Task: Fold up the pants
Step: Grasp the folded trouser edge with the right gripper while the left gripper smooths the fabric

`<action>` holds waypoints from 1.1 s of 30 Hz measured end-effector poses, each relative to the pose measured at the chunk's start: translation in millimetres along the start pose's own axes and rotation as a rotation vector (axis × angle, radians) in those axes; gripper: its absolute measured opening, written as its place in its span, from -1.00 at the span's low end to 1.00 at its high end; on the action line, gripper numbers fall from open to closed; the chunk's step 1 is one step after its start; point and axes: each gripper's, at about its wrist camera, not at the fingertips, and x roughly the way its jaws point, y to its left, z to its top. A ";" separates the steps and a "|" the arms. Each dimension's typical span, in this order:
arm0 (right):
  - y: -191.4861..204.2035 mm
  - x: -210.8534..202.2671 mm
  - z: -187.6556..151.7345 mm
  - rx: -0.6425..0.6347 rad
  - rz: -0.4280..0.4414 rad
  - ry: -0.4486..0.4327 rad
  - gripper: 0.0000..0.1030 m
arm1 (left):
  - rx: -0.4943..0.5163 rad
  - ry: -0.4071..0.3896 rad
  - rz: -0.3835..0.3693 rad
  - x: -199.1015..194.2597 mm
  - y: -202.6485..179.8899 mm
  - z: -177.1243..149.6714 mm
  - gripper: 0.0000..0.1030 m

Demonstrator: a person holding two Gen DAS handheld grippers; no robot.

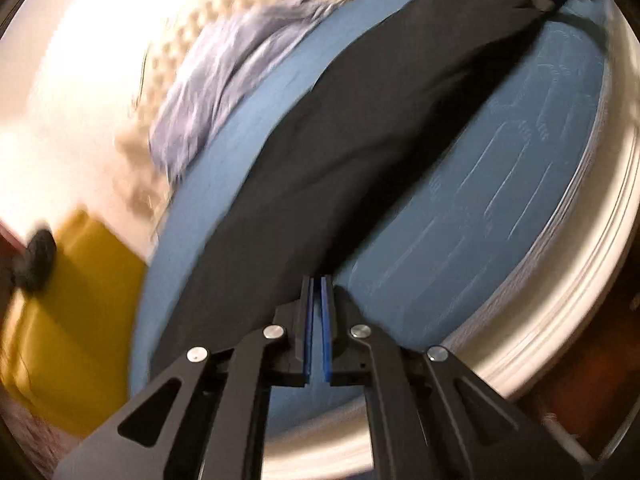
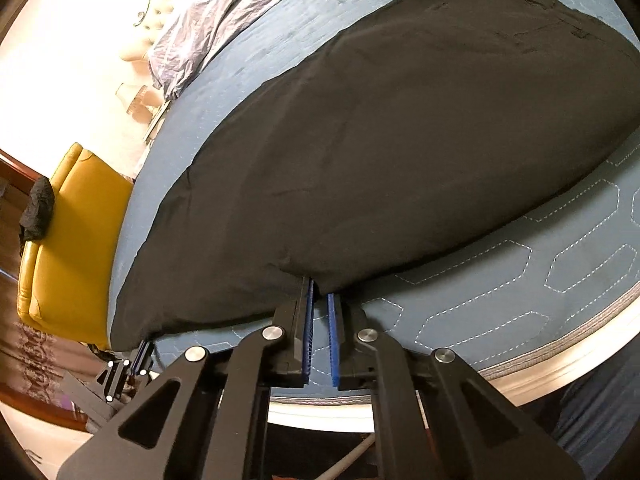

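A blue quilted bed (image 2: 520, 280) carries a crumpled lavender sheet (image 2: 192, 40) near its far edge. A mustard-yellow leather chair (image 2: 68, 240) stands beside the bed's left edge.

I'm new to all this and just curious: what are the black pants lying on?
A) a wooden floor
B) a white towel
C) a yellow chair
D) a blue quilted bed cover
D: the black pants spread across the blue quilted bed cover, its stitched pattern showing beside them; the yellow chair stands off to the side.
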 end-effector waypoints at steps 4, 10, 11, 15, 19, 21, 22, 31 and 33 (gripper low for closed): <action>6.4 4.1 1.0 -0.040 -0.024 -0.004 -0.89 | -0.334 -0.051 -0.117 -19.8 69.2 15.1 -0.85; 9.2 1.9 -0.8 -0.061 -0.050 -0.011 -0.89 | -0.556 -0.101 -0.477 66.0 104.5 119.2 -0.23; 9.8 2.5 -1.9 -0.068 -0.055 -0.014 -0.89 | -0.551 -0.047 -0.519 91.8 102.6 133.7 -0.23; 14.3 4.2 -1.8 -0.088 -0.077 -0.019 -0.89 | -0.619 0.157 -0.479 175.1 128.0 149.0 -0.63; 17.6 3.8 -4.7 -0.119 -0.093 -0.026 -0.89 | -0.836 0.145 -0.251 155.2 197.5 127.7 -0.12; 20.0 3.8 -5.6 -0.138 -0.107 -0.031 -0.89 | -0.813 0.078 -0.276 122.7 201.1 119.6 0.04; 19.5 4.2 -5.7 -0.141 -0.110 -0.032 -0.89 | -0.781 0.042 -0.316 105.1 194.0 115.9 0.12; 21.6 3.8 -6.2 -0.152 -0.114 -0.037 -0.89 | -0.501 0.034 -0.537 28.6 65.4 78.3 0.16; 20.9 4.1 -6.0 -0.153 -0.110 -0.036 -0.89 | -0.487 0.108 -0.429 33.7 61.7 57.8 0.21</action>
